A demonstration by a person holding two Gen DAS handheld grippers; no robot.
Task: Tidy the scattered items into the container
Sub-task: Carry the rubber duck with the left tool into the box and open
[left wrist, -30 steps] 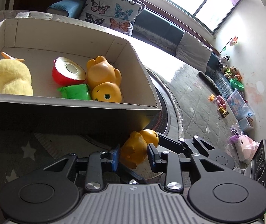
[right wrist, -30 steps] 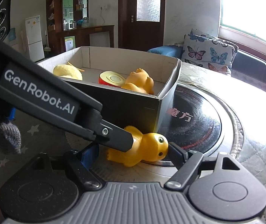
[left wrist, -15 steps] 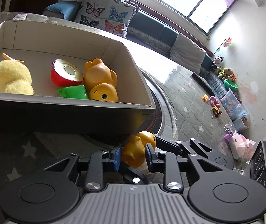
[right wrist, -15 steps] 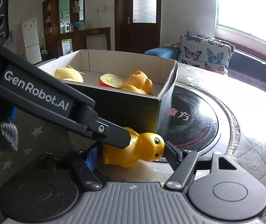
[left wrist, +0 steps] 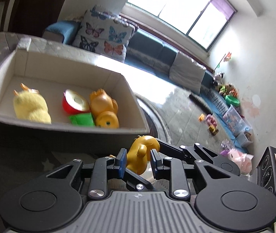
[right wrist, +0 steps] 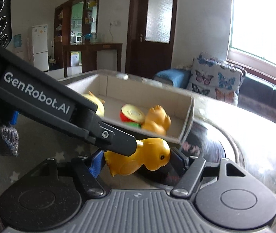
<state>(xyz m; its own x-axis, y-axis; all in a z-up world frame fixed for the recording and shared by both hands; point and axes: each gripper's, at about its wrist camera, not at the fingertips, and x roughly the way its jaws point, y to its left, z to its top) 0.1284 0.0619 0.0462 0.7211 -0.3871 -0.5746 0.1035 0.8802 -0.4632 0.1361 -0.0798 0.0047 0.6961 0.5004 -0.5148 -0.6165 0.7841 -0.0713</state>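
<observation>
An orange-yellow rubber duck hangs in the air just in front of the cardboard box, about level with its rim. My left gripper is still closing, and its pads press on the duck's body from both sides. From the other side, my right gripper is shut on the same duck, one pad at the tail and one at the head. Inside the box lie a yellow plush chick, a red toy apple half, a green piece and a second orange duck.
A dark round mat lies right of the box on a grey quilted surface. A sofa with a butterfly cushion stands behind. Small toys and bins line the far right wall. A grey-gloved hand holds the left gripper.
Both grippers have closed onto the duck and raised it off the surface, from lying by the box's foot to about rim height. The box's contents have not moved.
</observation>
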